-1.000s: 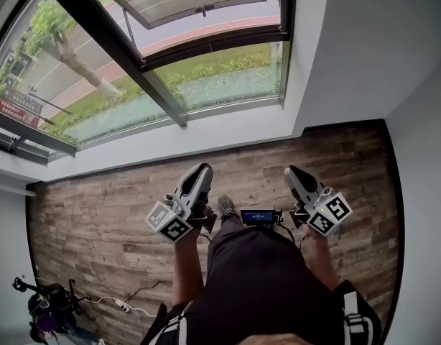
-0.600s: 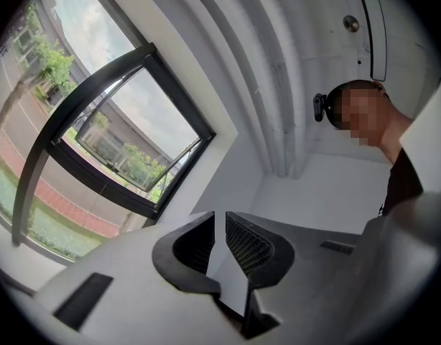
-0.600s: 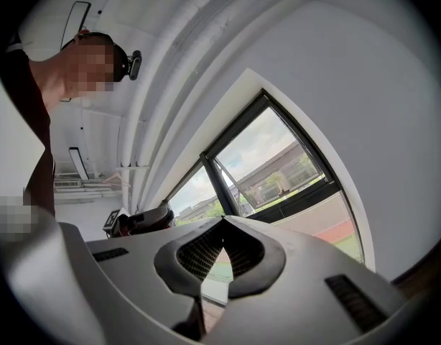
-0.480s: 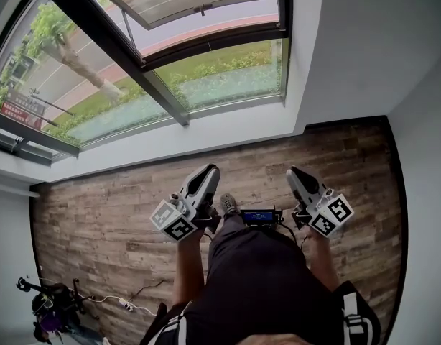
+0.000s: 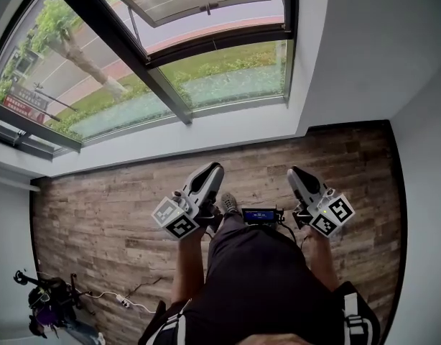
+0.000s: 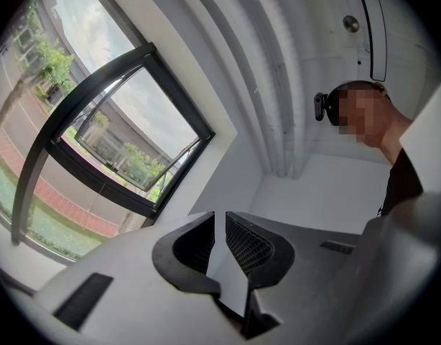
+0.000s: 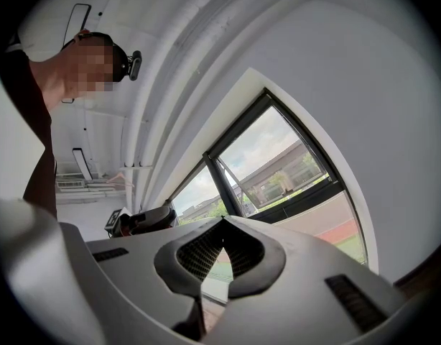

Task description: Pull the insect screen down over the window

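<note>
Left tongs (image 5: pixel 210 171) slightly apart, nothing between them. Since a second ago they've edged a touch toward 3 o'clock in the head view. Right tongs (image 5: pixel 295 173) closed tip to tip, empty, same spot as before. Both are over the floor (image 5: pixel 98 207), pointing at 12 o'clock toward the window (image 5: pixel 220 74). I can't make out the screen in any view.
</note>
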Motion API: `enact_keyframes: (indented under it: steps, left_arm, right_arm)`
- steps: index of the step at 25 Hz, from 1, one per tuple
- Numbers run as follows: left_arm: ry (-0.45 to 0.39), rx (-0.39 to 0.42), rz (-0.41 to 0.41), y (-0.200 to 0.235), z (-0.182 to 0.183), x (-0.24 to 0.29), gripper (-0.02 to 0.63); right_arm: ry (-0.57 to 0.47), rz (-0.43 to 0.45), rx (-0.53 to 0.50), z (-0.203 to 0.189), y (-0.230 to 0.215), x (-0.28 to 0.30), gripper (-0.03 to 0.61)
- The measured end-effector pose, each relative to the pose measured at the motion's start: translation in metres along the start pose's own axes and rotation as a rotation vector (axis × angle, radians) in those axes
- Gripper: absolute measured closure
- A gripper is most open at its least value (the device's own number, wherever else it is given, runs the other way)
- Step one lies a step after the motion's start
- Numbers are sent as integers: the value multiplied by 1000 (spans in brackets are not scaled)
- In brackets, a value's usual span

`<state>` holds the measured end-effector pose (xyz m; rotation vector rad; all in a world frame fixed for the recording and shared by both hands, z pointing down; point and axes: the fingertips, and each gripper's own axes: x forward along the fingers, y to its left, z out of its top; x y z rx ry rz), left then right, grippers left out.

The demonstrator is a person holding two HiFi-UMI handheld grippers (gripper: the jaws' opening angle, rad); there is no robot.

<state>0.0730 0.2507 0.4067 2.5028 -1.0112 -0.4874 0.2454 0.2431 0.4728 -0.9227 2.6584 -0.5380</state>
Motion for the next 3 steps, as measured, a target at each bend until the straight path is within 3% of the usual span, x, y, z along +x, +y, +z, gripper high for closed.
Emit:
enact_keyframes:
  steps: [3]
  left_arm:
    - [4, -4, -4, 0, -2, 1, 571]
  right_arm:
    - [2, 5, -3, 0, 1, 1, 571]
